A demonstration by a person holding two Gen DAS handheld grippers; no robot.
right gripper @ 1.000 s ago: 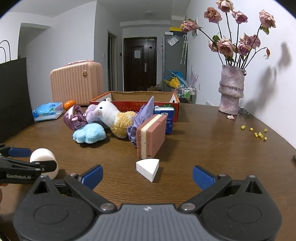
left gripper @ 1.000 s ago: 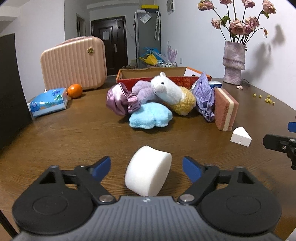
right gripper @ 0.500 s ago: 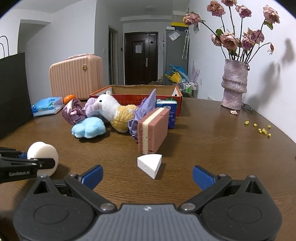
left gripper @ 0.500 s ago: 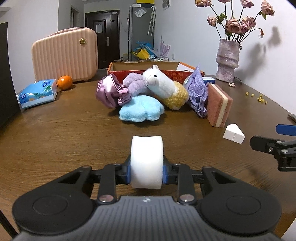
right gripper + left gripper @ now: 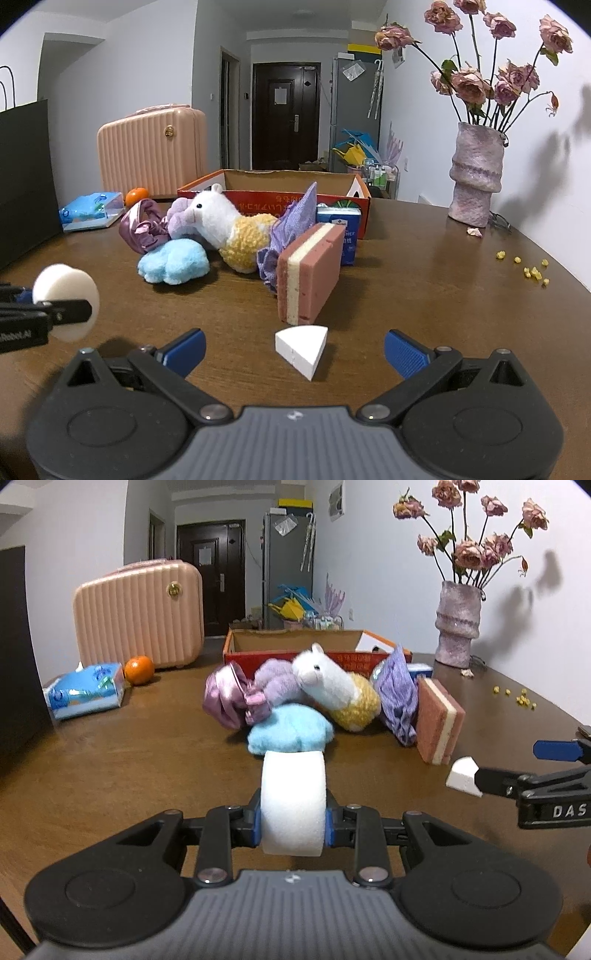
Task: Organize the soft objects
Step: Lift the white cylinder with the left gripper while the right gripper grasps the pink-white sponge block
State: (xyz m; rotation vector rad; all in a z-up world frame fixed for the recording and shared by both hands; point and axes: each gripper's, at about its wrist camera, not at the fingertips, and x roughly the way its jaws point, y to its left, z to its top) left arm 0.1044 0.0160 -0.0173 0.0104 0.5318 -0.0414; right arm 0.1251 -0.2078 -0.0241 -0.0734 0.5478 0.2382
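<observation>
Item one, at left: white foam disc (image 5: 293, 805), raised just off the table (image 5: 110, 760), clamped across its flat faces by the left gripper (image 5: 293, 821). Its pads dent the sides slightly, so judged light, spongy and grippy; a modest squeeze should do.

Item two, at right: white foam wedge (image 5: 302, 341), lying on the table between the spread, empty jaws of the right gripper (image 5: 293, 350). Likely just as light and soft; best pinched across its two flat sides.

Beyond: cardboard box (image 5: 280, 184), the probable destination.

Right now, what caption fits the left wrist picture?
Left gripper squeezing a round white sponge before the plush alpaca pile.
</observation>
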